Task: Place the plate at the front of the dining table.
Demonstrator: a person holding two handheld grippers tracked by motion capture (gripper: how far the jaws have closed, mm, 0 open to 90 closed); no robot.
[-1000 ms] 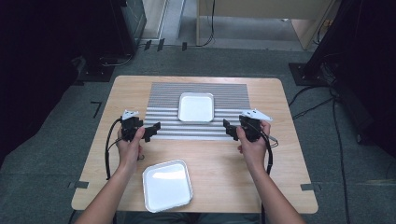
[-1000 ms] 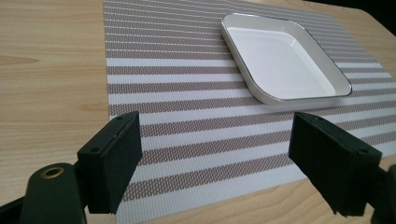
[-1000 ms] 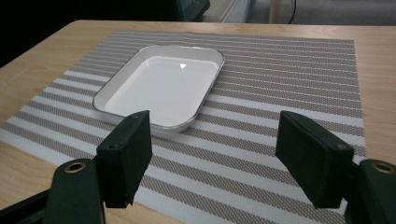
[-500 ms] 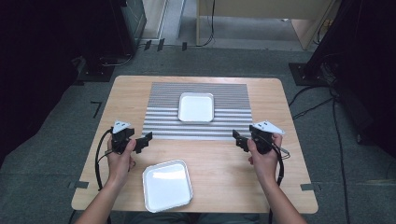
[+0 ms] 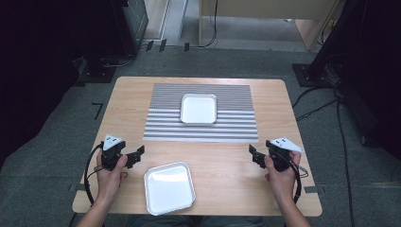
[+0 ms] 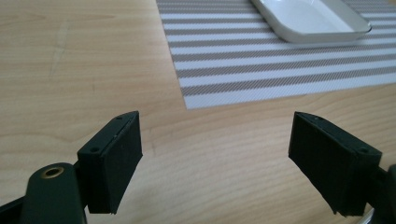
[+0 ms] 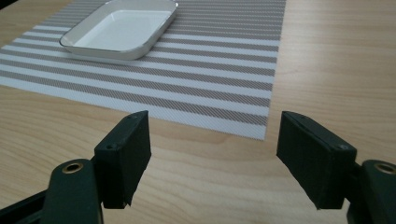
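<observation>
- The near white tray [image 5: 169, 187] lies on the bare table [image 5: 222, 161] at the person's edge, between the hands.
- The left claw [image 5: 136, 155] stands wide and empty, just left of that tray; the right claw [image 5: 256, 156] is equally wide and empty, well apart from it.
- Probably best: approach low, and pinch opposite rims evenly.
- Farther off, the second tray [image 5: 198, 108] sits on the striped mat [image 5: 236, 127].

Left gripper view: white tray [image 6: 312, 19] on striped mat [image 6: 280, 65] cut by top edge, mat runs off right; right gripper view: mat [image 7: 196, 70] cut at top and left; high view: forearms cut by bottom edge.
</observation>
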